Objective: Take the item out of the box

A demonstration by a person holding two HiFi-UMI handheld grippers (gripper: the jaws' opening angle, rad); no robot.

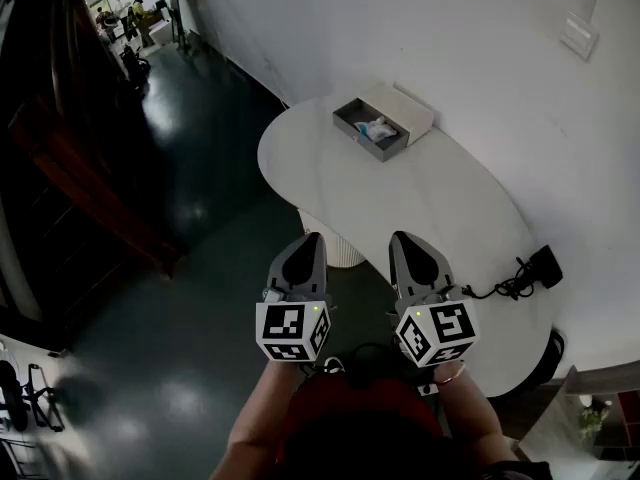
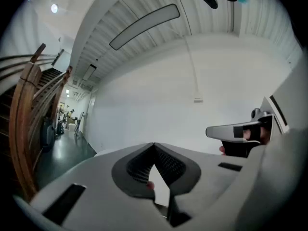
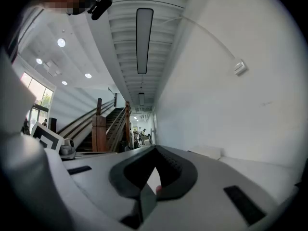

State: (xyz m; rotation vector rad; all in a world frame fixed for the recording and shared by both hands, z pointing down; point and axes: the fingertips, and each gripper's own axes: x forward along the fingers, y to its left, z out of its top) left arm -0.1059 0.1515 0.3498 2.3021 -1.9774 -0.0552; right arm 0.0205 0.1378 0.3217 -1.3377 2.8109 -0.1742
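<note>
On the far part of the white oval table lies an open grey box with its white sleeve behind it. A small white and pale blue item rests inside the box. My left gripper and right gripper hover side by side at the table's near edge, well short of the box. Both point toward it. The left gripper has its jaws shut on nothing. The right gripper is shut too, its pads meeting with nothing between them. The white box shows faintly in the right gripper view.
A black charger and coiled cable lie at the table's right edge. The table stands on a white ribbed pedestal against a white wall. Dark glossy floor spreads to the left, with a wooden staircase and people far down the hall.
</note>
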